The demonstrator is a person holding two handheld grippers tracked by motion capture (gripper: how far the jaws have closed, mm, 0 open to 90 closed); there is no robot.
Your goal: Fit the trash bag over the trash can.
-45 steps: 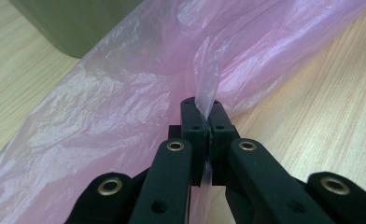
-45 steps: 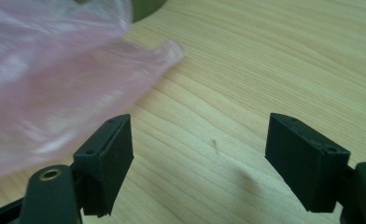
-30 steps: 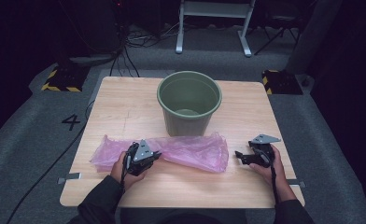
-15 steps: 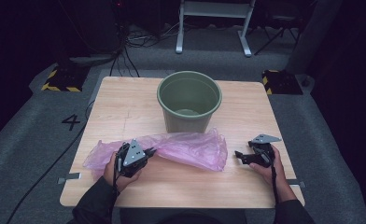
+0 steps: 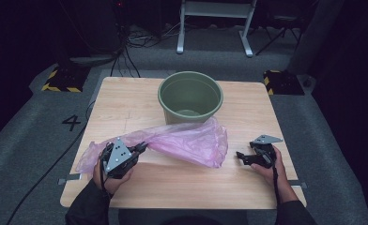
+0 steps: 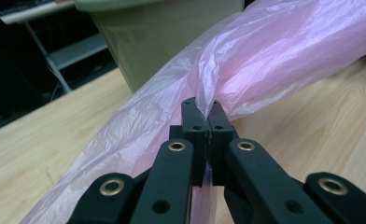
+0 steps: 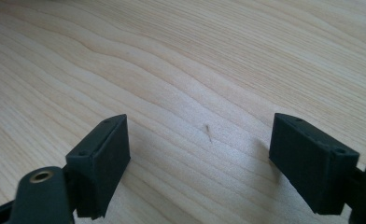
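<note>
Nearest the person, the left gripper [image 5: 142, 148] is pinching a fold of the pink bag [image 5: 182, 140], its jaws pressed together on the thin film with a ridge of plastic [image 6: 204, 100] squeezing up between them. The bag is lying across the front half of the table [image 5: 182, 187], part of it lifted off the wood, its far end bunching just in front of the bucket [image 5: 190, 96]. The right gripper [image 5: 241, 155] is resting low on the table, well apart from the bag's end, its jaws standing wide apart over bare wood [image 7: 204, 130].

The hold is taking in only a narrow pleat, so a hard pull is likely to make the film slip out or tear. With just one gripper holding, the loose end is probably going to drag along the wood. Farther off, that end could be catching on the bucket's wall and tipping or pushing it, since the bucket looks light.
</note>
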